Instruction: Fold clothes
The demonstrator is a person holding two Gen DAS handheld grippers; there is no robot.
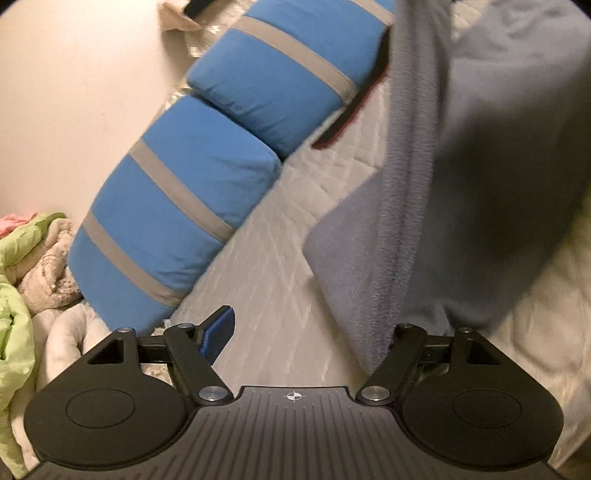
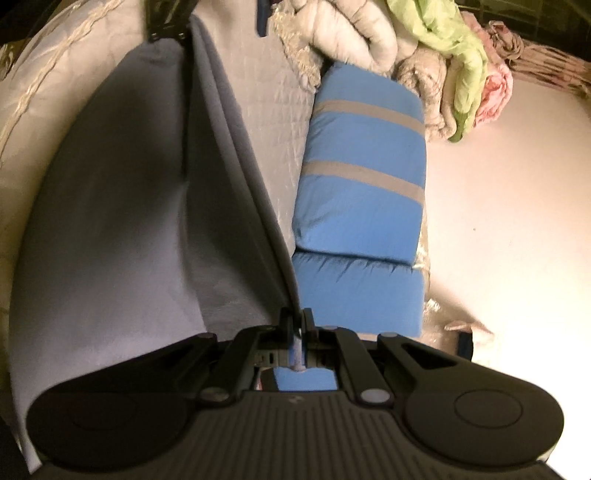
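Observation:
A grey fleece garment (image 1: 461, 184) hangs over the quilted bed, filling the right of the left wrist view. My left gripper (image 1: 317, 328) is open. Its blue left pad (image 1: 218, 332) is bare, and its right finger is hidden behind the garment's lower edge. In the right wrist view the same garment (image 2: 122, 221) stretches away from my right gripper (image 2: 297, 325), which is shut on its edge. The cloth runs up to a black part (image 2: 166, 22) at the top, apparently the other gripper.
Two blue cushions with grey stripes (image 1: 177, 206) (image 2: 365, 177) lie along the pale wall (image 1: 74, 110). A heap of green, beige and pink bedding (image 2: 436, 48) (image 1: 22, 266) sits beyond them. The white quilted bed cover (image 1: 273, 258) shows between cushions and garment. A dark red item (image 1: 332, 133) lies by the far cushion.

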